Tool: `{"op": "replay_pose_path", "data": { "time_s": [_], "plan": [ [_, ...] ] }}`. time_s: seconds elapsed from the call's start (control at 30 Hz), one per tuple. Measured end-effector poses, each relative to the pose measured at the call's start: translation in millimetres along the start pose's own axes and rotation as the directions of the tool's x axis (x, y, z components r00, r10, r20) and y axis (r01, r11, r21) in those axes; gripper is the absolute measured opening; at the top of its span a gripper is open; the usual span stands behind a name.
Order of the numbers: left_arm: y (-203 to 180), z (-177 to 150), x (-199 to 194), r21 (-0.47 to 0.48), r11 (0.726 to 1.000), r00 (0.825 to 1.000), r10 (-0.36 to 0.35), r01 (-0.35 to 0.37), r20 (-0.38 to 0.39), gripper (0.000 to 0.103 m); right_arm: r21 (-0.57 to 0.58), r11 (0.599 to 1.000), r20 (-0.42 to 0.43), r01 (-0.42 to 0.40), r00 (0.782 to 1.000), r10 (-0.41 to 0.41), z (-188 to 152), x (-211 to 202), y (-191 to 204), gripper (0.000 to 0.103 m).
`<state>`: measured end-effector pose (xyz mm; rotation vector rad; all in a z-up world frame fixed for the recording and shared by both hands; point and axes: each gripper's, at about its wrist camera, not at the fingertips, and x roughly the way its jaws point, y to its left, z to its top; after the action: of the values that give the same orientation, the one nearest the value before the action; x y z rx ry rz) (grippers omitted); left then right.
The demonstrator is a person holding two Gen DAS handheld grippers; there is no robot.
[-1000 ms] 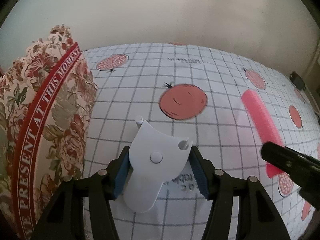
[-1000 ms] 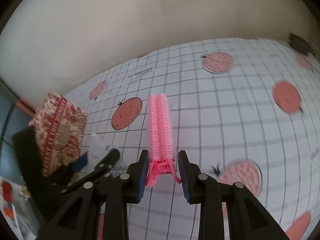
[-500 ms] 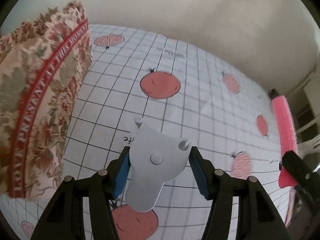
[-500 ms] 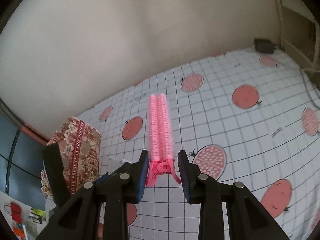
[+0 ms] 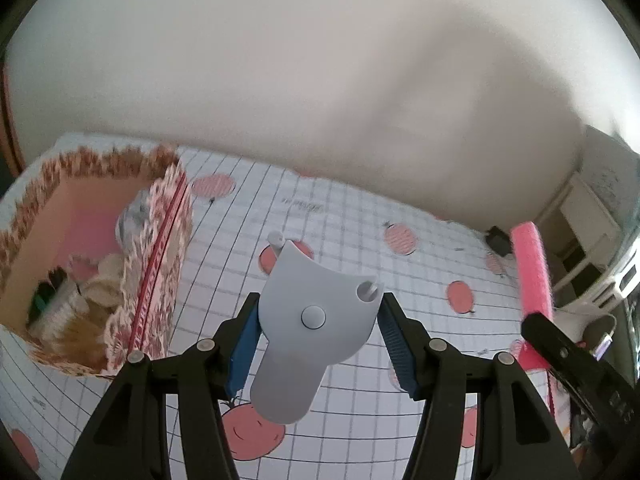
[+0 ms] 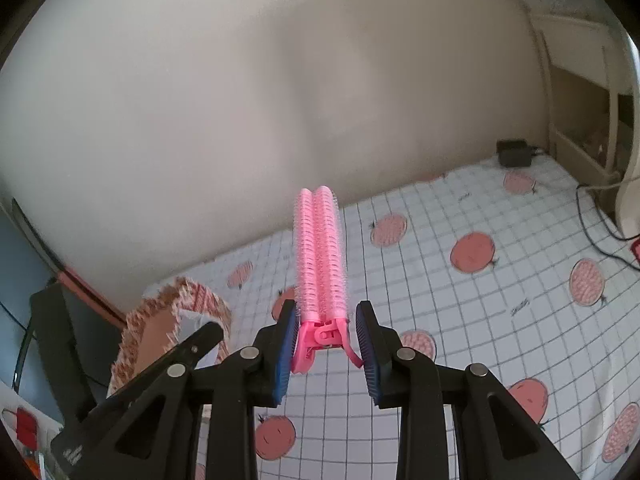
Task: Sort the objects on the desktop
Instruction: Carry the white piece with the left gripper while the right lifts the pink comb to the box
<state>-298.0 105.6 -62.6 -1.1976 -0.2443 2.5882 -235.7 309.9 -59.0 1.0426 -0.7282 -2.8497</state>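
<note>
- While both hands carry a load, left gripper (image 5: 318, 334) clamps the grey plastic piece (image 5: 310, 328) by its wide sides, clear above the tablecloth (image 5: 420, 280).
- Right gripper (image 6: 326, 344) pinches the pink hair roller (image 6: 320, 256) at its clip end, so the length juts forward.
- Floral box (image 5: 152, 264), lower left, lies open with items inside; likely the drop point.

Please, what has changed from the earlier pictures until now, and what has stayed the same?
Both tongs rose off the table: the left tongs carried the grey plastic piece up until the floral box shows its inside; the right tongs lifted the pink hair roller clip. Both grips stayed unchanged, nothing was released.
</note>
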Motion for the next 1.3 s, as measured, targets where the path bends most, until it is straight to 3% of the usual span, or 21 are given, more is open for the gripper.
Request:
{"op": "replay_pose_path", "data": {
  "time_s": [0.13,0.37,0.63,0.93,1.3],
  "plan": [
    [-16.1,4.9,-26.6,0.067,0.998,0.998,-0.013,0.009,0.066,0.060,0.002,1.000,0.029,-0.002,1.000,0.002,6.1,-10.7,0.0,0.032],
    [-14.7,14.4,-53.9,0.052,0.998,0.989,-0.034,0.027,0.146,0.060,-0.001,1.000,0.058,-0.007,0.998,0.007,11.0,-19.3,4.3,0.032],
    [-2.8,13.5,-56.6,0.030,0.999,0.987,-0.019,0.015,0.158,0.060,-0.024,1.000,0.040,-0.003,0.999,0.004,4.7,-11.6,13.8,0.032],
    [32.4,10.5,-54.6,-0.039,0.999,0.989,0.017,-0.012,0.148,0.060,-0.080,0.996,-0.006,-0.048,0.999,0.048,-11.3,12.6,48.1,0.032],
    [110.3,9.1,-73.9,-0.201,0.973,0.973,0.151,-0.115,0.172,0.060,-0.169,0.976,-0.081,-0.139,0.989,0.127,-42.6,39.9,106.4,0.032]
  ]
}}
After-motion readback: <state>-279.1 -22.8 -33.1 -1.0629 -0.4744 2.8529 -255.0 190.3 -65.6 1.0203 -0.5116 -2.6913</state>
